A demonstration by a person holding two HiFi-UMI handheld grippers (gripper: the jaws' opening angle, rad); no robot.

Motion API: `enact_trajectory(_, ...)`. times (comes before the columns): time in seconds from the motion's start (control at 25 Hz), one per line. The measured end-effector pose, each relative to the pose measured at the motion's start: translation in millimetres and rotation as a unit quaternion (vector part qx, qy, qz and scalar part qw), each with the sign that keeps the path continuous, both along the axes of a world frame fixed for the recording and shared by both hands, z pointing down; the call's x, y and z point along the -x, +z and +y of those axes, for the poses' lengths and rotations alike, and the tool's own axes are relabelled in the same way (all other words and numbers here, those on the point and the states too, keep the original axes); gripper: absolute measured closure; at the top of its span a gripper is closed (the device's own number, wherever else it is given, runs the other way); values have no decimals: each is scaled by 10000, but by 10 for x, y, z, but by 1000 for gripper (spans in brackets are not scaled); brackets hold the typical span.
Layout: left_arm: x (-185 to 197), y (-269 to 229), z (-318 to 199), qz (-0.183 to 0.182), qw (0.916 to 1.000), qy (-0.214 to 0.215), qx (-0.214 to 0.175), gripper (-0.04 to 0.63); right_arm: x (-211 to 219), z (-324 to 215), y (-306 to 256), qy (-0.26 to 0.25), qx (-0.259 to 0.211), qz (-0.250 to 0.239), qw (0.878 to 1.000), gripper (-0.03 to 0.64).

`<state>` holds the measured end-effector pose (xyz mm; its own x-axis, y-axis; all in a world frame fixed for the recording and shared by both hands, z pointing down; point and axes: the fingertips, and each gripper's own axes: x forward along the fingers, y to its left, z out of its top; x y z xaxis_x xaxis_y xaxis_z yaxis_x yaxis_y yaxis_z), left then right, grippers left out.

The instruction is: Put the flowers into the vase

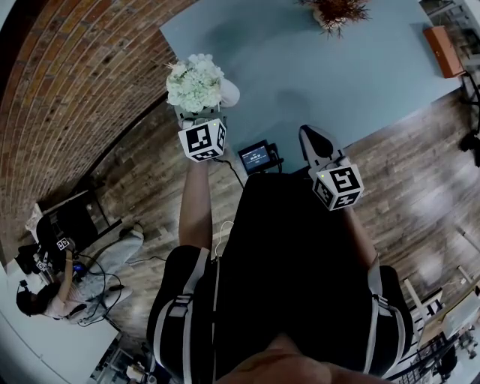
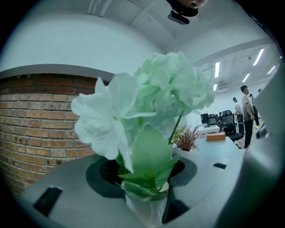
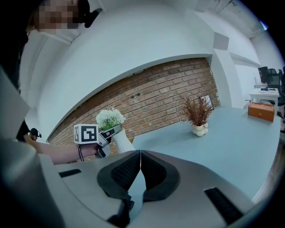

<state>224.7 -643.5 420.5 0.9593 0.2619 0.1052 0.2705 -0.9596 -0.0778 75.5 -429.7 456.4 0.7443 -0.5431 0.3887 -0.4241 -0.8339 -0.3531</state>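
A bunch of white flowers [image 1: 195, 82] with green leaves [image 2: 149, 156] stands over a white vase [image 1: 229, 93] at the near left corner of the blue-grey table [image 1: 315, 67]. My left gripper [image 1: 199, 114] is level, and its jaws close round the leafy stems [image 2: 146, 171] just above the vase mouth [image 2: 144, 211], the leaves touching both pads. The right gripper view shows that gripper [image 3: 116, 128] under the blooms [image 3: 110, 118], with the vase [image 3: 123, 143] below it. My right gripper [image 1: 309, 133] hovers at the table's near edge, its pads [image 3: 133, 165] together on nothing.
A small pot of dried twigs [image 1: 336, 13] stands at the table's far side, and an orange-brown box [image 1: 442, 51] lies at its right end. A small screen [image 1: 256, 156] sits below the near edge. A brick wall [image 1: 67, 97] runs on the left, where a person [image 1: 75, 289] crouches on the floor.
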Motion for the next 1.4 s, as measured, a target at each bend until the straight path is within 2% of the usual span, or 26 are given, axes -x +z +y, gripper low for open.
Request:
enact_trajectory(0.64, 64, -26, 18, -336, 9993, 77, -167, 239, -15, 27, -27, -80, -103, 57, 9999, 598)
enact_trajectory(0.84, 125, 38, 64, -619, 9976, 234, -182, 215, -14, 39, -13, -140, -184, 90, 9997, 598)
enact_trajectory(1.16, 269, 137, 68, -890, 9957, 139, -204, 175, -38, 151, 37, -336, -336, 58, 9989, 598)
enact_trajectory(1.4, 385, 266, 129, -1363, 9902, 157, -256, 135, -111, 297, 102, -507, -502, 29, 9974, 598)
